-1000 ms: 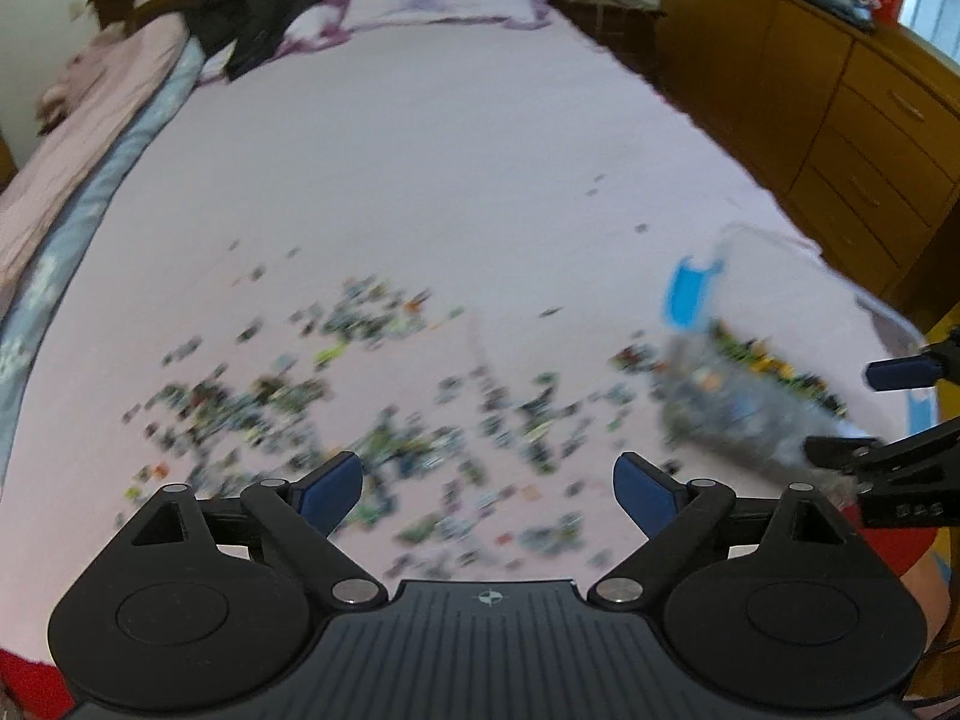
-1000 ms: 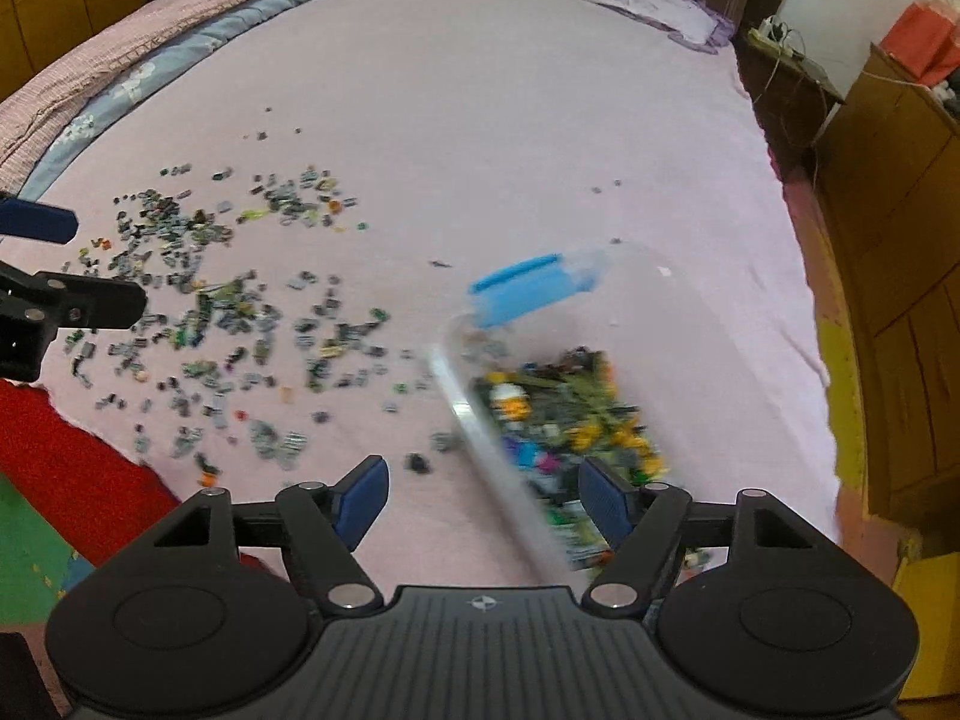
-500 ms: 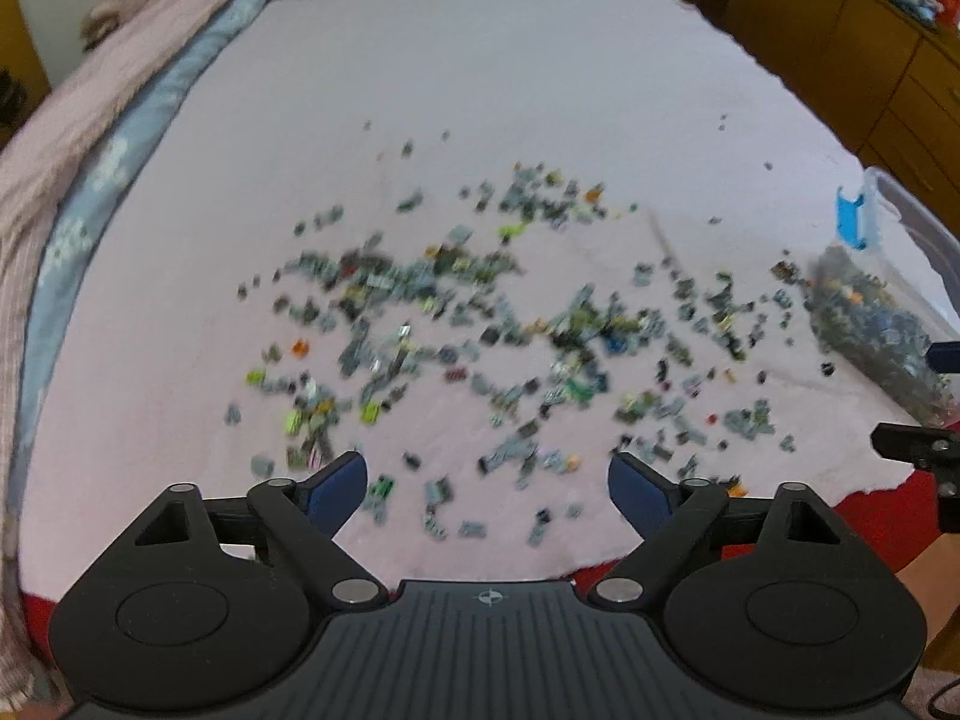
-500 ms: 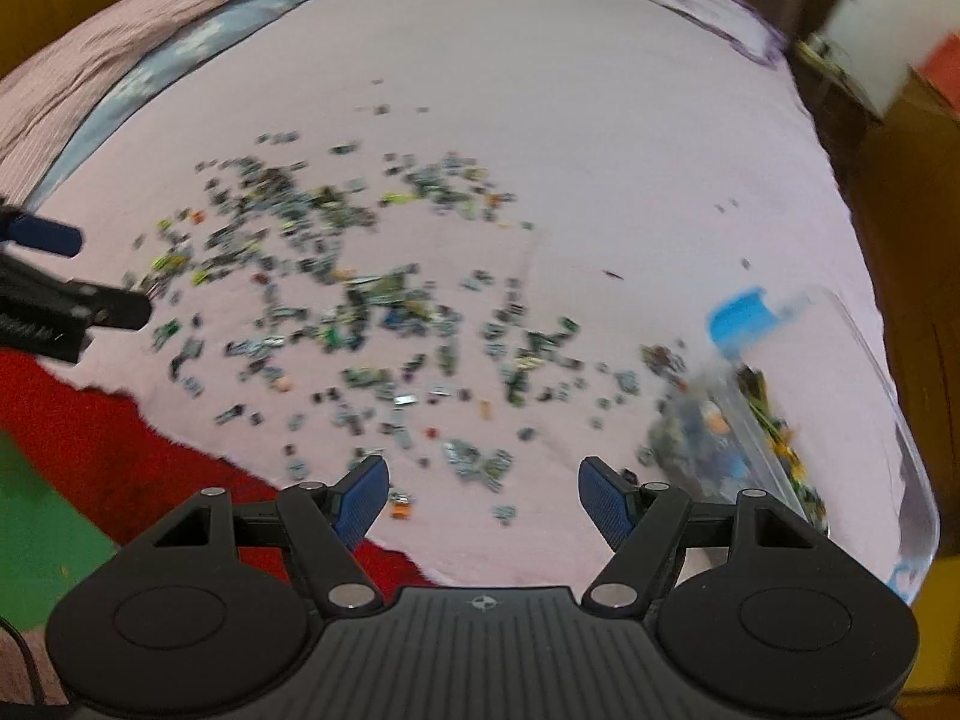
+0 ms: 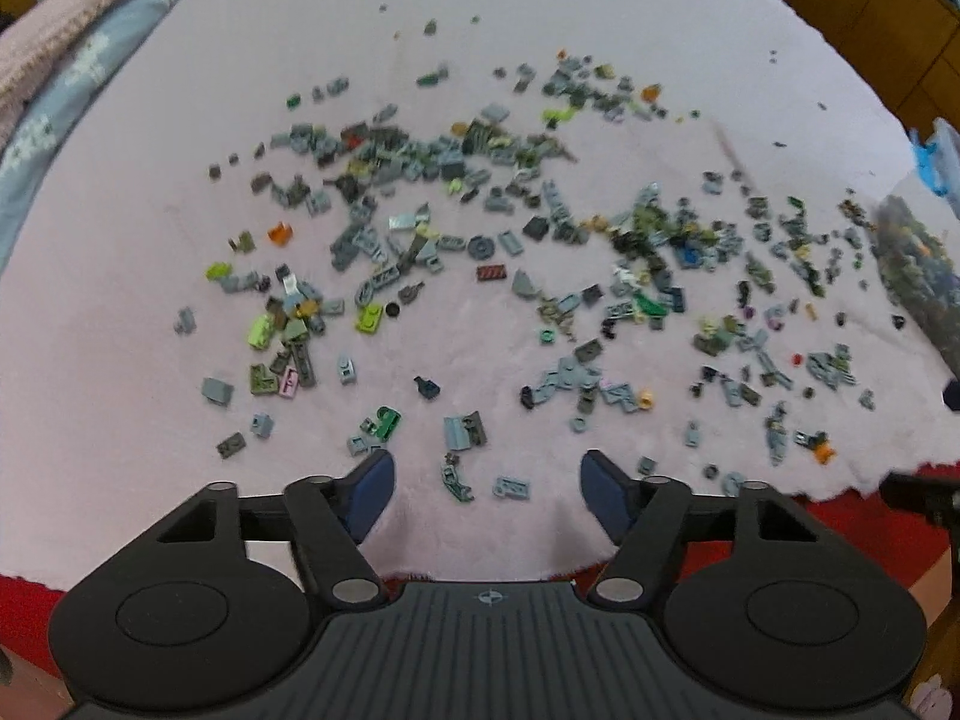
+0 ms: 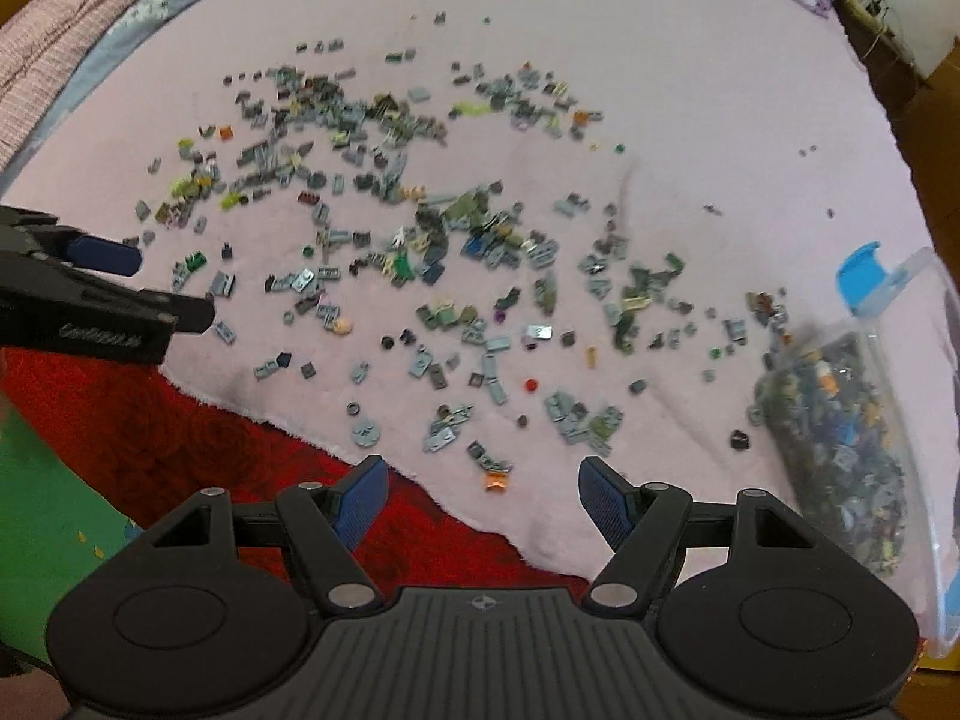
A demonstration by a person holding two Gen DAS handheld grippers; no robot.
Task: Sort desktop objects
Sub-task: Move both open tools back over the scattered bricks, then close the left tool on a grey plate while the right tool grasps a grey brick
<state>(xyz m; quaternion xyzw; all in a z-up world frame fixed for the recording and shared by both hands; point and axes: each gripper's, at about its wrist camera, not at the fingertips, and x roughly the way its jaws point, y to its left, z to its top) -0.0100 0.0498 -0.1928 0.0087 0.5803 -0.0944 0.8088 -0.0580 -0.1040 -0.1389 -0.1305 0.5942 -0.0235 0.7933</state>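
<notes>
Since a second ago both cameras have swung down and closer over the spread, so the headboard and dresser have dropped out of view and we now look at the pink blanket nearly from above. We see that blanket covering most of both views, with a red cover showing past its near edge. At the right, the clear plastic bin with a blue latch lies tipped on its side, a heap of small pieces still inside. The building bricks, mostly grey with green, orange and black among them, lie scattered across the blanket's middle. Our left gripper hovers low over the near bricks, fingers spread wide and empty; in the right view we can make out pale lettering on its side, too blurred to read. Our right gripper hangs over the blanket's edge, likewise parted, holding nothing.
</notes>
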